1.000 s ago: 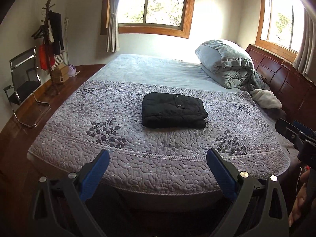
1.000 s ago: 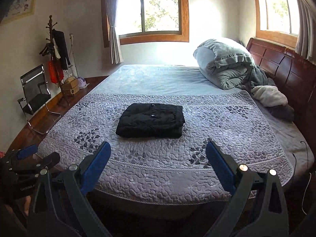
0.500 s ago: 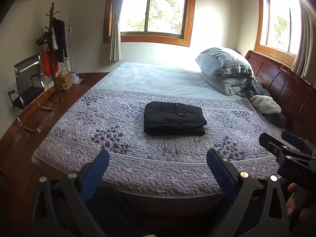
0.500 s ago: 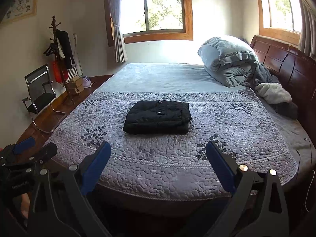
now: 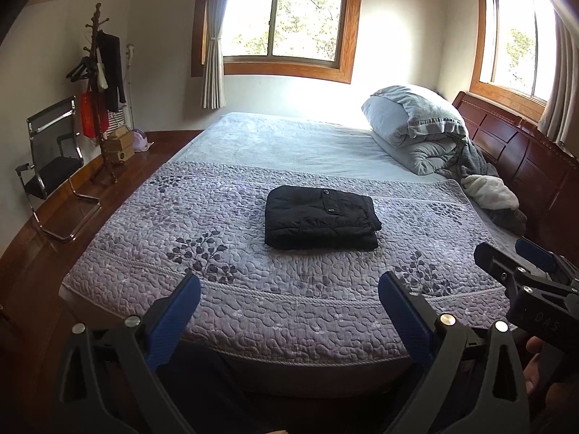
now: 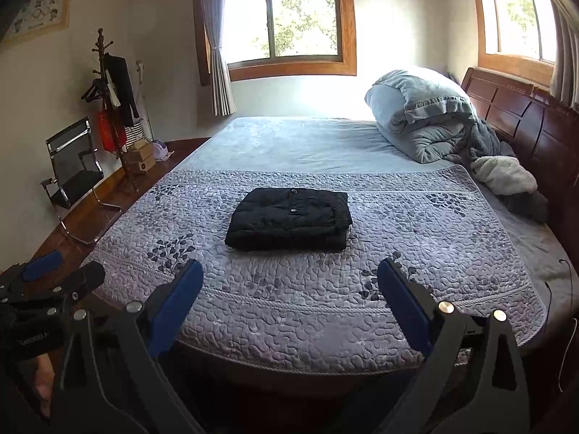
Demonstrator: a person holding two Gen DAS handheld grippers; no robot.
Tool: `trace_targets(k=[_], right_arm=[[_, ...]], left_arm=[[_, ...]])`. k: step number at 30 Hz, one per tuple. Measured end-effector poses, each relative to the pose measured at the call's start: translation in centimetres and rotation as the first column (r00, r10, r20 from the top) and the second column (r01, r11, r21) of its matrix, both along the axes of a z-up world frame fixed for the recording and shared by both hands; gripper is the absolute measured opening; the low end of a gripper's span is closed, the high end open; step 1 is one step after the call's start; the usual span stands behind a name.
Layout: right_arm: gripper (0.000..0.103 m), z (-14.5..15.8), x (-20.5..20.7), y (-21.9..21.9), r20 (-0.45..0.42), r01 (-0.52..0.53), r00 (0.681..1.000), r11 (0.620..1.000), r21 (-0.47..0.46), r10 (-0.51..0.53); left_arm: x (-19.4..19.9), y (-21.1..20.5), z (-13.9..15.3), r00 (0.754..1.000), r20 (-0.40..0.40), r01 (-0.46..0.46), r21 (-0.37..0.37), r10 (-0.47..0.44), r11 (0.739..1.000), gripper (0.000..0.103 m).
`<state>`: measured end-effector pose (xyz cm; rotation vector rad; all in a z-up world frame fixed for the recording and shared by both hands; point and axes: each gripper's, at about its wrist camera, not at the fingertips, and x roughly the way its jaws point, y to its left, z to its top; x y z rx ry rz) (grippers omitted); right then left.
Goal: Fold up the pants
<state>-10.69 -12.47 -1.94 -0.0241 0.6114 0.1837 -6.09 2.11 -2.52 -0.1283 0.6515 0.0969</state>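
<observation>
While both wide: folded pants point(image 5: 320, 217) well beyond left gripper point(image 5: 289, 302), right gripper point(image 6: 289, 285).

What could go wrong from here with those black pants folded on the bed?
1. The black pants lie in a thick folded stack; its layers could spring open.
2. Both the left gripper and the right gripper are open and clear of the bed; reaching in again could snag the top layer.
3. The quilt is soft, so leaning on it may tilt the stack.

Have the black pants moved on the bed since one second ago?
No. The folded pants lie at the same spot on the quilt, just beyond the same leaf print; only the cameras shifted.
</observation>
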Motion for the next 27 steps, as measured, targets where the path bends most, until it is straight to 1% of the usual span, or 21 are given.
trace_targets(k=[5, 13, 18, 20, 23, 27], right_arm=[[0.097, 0.0, 0.4, 0.0, -0.003, 0.005, 1.0, 1.0, -0.005, -0.005], [0.097, -1.0, 1.3, -0.3, -0.034, 0.015, 0.999, 1.0, 0.001, -0.015], [0.097, -0.9, 1.4, -0.5, -0.029, 0.024, 0.999, 1.0, 0.005, -0.024], [0.097, -0.9, 1.5, -0.6, -0.029, 0.026, 0.999, 1.0, 0.002, -0.026], [0.097, -0.9, 1.5, -0.5, -0.028, 0.027, 0.999, 1.0, 0.001, -0.027], [0.097, -1.0, 1.6, -0.5, -0.028, 0.025, 0.999, 1.0, 0.0, -0.025]], left_arm=[[0.6, -0.2, -0.1, 1.0, -0.011, 0.012, -0.003, -0.012, 1.0, 0.099], [0.9, -0.4, 0.3, 0.999, 0.047, 0.009, 0.003, -0.01, 1.0, 0.099], [1.2, -0.2, 0.7, 0.998, 0.056, -0.001, 0.01, 0.001, 1.0, 0.099], [1.3, -0.1, 0.8, 0.999, 0.051, -0.005, 0.017, 0.004, 1.0, 0.099], [1.6, 0.3, 0.7, 1.0, 0.028, 0.005, -0.008, -0.004, 1.0, 0.099], [1.6, 0.5, 0.6, 1.0, 0.026, -0.008, 0.001, 0.008, 1.0, 0.099]])
